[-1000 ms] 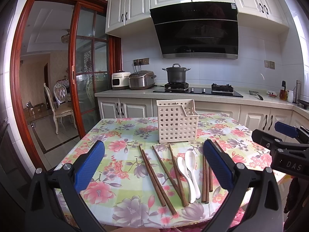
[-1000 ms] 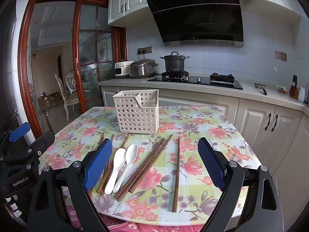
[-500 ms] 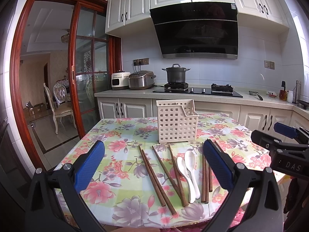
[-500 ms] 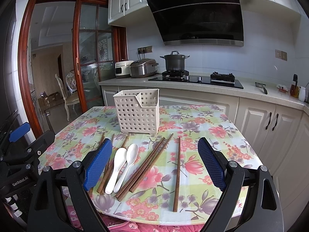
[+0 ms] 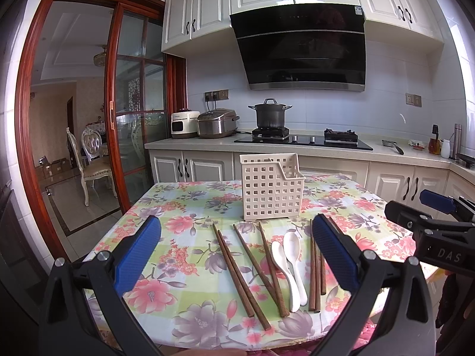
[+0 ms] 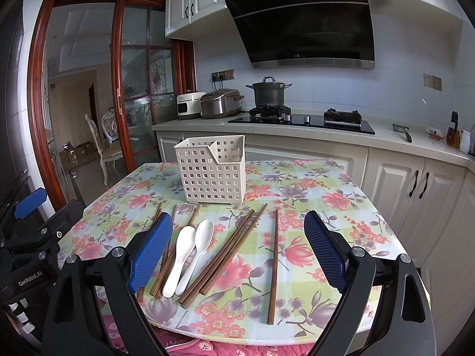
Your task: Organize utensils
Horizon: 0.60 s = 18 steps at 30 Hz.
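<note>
A cream perforated utensil basket (image 5: pixel 271 188) (image 6: pixel 212 172) stands upright on the floral table. In front of it lie several brown wooden chopsticks (image 5: pixel 237 270) (image 6: pixel 230 250), one apart at the right (image 6: pixel 273 262), and two white spoons (image 5: pixel 289 264) (image 6: pixel 190 252) side by side. My left gripper (image 5: pixel 237 255) is open and empty, held above the near table edge. My right gripper (image 6: pixel 237 252) is open and empty, above the near edge too. The right gripper shows at the right edge of the left wrist view (image 5: pixel 436 231), and the left gripper at the left edge of the right wrist view (image 6: pixel 32 237).
The table (image 5: pixel 166 207) has a floral cloth. Behind it runs a kitchen counter (image 5: pixel 326 148) with a stove, a pot (image 5: pixel 270 115) and rice cookers. A glass sliding door (image 5: pixel 133 133) is at the left.
</note>
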Each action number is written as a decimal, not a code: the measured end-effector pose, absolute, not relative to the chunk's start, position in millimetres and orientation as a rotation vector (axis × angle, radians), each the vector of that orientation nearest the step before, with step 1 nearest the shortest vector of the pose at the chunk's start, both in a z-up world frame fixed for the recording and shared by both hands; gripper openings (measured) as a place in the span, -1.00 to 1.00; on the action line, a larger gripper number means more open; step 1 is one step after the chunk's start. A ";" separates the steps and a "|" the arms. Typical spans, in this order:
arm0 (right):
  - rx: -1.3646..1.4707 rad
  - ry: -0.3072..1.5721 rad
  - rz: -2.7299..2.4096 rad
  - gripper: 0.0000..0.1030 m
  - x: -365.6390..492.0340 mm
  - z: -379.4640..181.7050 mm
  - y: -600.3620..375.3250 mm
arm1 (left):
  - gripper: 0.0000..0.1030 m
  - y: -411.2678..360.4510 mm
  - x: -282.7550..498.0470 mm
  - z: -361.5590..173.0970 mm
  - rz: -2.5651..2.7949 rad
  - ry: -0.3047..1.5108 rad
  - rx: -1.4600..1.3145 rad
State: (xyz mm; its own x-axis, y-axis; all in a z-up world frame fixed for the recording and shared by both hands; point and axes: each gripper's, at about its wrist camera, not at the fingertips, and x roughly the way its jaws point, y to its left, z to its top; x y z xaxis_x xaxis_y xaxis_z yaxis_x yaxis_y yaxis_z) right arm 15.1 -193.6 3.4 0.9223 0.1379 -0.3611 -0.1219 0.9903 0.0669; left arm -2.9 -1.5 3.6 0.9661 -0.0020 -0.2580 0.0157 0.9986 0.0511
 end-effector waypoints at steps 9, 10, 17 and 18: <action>0.046 0.375 0.134 0.65 15.5 3.2 -194.0 | 0.91 -1.7 -4.1 5.7 -0.011 0.260 0.052; 0.047 0.375 0.134 0.65 15.5 3.1 -193.9 | 0.91 -1.5 -4.0 5.7 -0.011 0.260 0.052; 0.049 0.377 0.136 0.65 16.7 0.5 -195.3 | 0.91 -2.2 -4.5 6.9 -0.012 0.262 0.051; 0.049 0.377 0.135 0.65 16.8 0.6 -195.2 | 0.91 -2.0 -4.4 6.8 -0.012 0.262 0.050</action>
State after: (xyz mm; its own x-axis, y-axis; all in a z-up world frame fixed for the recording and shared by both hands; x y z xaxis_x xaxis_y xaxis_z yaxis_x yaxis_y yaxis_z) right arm 16.8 -195.2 0.6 0.9209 0.1410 -0.3634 -0.1226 0.9898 0.0733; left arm -4.3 -2.0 6.8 0.9659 -0.0050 -0.2589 0.0180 0.9987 0.0479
